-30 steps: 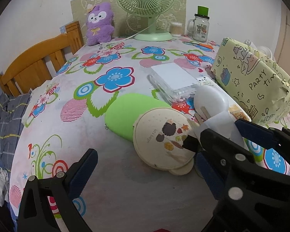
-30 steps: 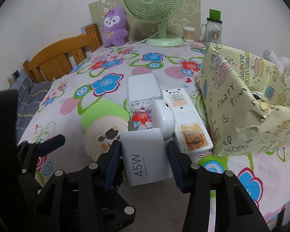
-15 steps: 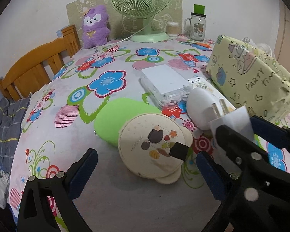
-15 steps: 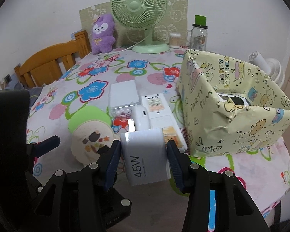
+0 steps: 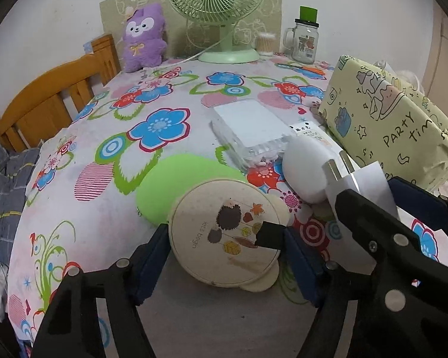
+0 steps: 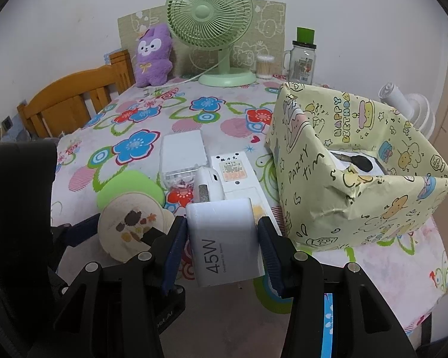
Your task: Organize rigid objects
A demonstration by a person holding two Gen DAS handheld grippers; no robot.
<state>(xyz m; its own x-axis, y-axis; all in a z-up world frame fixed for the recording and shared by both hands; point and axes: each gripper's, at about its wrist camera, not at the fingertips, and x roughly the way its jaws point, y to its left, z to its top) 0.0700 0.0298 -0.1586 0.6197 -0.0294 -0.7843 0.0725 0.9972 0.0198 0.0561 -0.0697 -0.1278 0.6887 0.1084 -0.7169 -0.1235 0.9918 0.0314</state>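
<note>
Item: right tongs (image 6: 222,238); pads pressed on both flanks of the white 45W charger (image 6: 224,238), held clear of the surface (image 5: 194,322) with its two prongs pointing forward, toward the far end.

Item: left tongs (image 5: 224,250); jaws closing around the round cream tin (image 5: 224,232) with the hedgehog print; the tin sits between the pads, the left pad at its rim; whether the right pad bears on it I cannot tell.

Step in hand, by my judgement: two pickups at once, one carried and one being taken; both bound for the paper-wrapped box (image 6: 358,185) at the right, open at the top, with a dark item already inside.

Next move, as I judge it: lift the charger over the near wall of the box and let it go inside; the tin needs a firm bite first, being flat and wide, and it overlaps the green pouch (image 5: 176,185), which may drag along with it.

Also on the surface: a white egg-shaped device (image 5: 304,173) just behind the charger; a clear plastic case (image 5: 251,131); a white remote (image 6: 239,176) next to the box.

In the way: the two tongs work close side by side and may knock; the box wall is soft paper and stands high.

Far end: green fan (image 6: 209,12); purple plush (image 6: 152,56); glass jar (image 6: 301,62); well apart, no hindrance.
</note>
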